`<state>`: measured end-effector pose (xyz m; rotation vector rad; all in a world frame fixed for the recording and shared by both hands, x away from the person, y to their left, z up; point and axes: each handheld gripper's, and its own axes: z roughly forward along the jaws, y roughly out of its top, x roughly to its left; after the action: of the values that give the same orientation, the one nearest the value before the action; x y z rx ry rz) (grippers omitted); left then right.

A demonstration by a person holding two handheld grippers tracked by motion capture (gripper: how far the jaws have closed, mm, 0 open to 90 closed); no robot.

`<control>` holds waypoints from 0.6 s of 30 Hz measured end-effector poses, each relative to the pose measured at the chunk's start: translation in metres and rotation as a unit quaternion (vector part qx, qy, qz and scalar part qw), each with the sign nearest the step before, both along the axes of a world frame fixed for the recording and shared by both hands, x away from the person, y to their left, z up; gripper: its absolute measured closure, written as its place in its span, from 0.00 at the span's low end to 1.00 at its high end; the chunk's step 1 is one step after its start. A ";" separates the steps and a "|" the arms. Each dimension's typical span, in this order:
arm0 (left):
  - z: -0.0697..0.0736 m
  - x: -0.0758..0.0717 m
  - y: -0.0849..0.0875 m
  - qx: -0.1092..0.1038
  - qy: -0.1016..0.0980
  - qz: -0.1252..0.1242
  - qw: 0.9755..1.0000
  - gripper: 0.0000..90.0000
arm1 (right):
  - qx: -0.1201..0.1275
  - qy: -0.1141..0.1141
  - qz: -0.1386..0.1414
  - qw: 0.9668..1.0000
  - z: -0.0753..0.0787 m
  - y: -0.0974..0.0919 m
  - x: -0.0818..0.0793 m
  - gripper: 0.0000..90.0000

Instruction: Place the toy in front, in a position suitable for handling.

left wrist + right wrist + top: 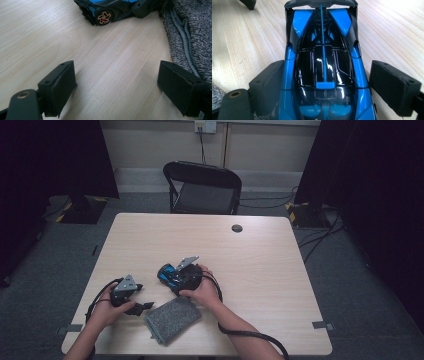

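While I watch from the high view, I note the room first: grey carpet floor (45, 270), dark curtains (50, 155) on both sides, a pale back wall with a socket (205, 126) and a cord hanging from it. Black folding chair (202, 187) stands at the far edge of the table. Cables (320, 237) trail over the carpet at right.

Table (250, 270): light wood-grain top, rounded corners, a small dark round cap (237, 228) near its far edge. Tape marks (322, 325) sit at the near corners.

Grey fuzzy cloth (172, 319) lies near the front edge, between my two forearms. In the left gripper view its ribbed hem sits just beside one jaw.

Blue and black toy car (323, 65) rests on the wood, left of centre, just beyond the cloth. Orange-spoked wheel (103, 17) visible from the side.

Right gripper (323, 85): jaws spread, straddling the car body, one touching its flank, the other a little apart; not clamped.

Left gripper (116, 85): jaws wide apart over bare wood, nothing between them.
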<state>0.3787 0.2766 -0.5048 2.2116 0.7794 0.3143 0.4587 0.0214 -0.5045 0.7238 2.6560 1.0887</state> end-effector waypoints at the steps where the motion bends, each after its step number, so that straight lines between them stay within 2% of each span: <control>1: 0.000 0.000 0.000 0.000 0.000 0.000 1.000 0.16 | -0.002 0.001 -0.004 1.000 0.001 0.001 -0.001 0.18; 2: 0.000 0.000 0.000 0.000 0.000 0.000 1.000 0.16 | -0.002 0.001 -0.004 1.000 0.001 0.001 -0.001 0.18; 3: 0.000 0.000 0.000 0.000 0.000 0.000 1.000 0.16 | -0.001 0.002 -0.001 1.000 0.002 0.001 -0.001 0.24; 4: 0.000 0.000 0.000 0.000 0.000 0.000 1.000 0.16 | -0.001 0.002 -0.001 1.000 0.002 0.001 -0.001 0.24; 5: 0.000 0.000 0.000 0.000 0.000 0.000 1.000 0.16 | 0.001 0.000 0.002 1.000 0.002 0.001 -0.002 0.28; 18: 0.000 0.000 0.000 -0.001 0.000 0.000 1.000 0.16 | 0.000 -0.001 0.005 1.000 0.003 0.002 -0.003 0.29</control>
<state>0.3786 0.2765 -0.5048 2.2106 0.7805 0.3133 0.4556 0.0237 -0.5012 0.7103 2.6600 1.0910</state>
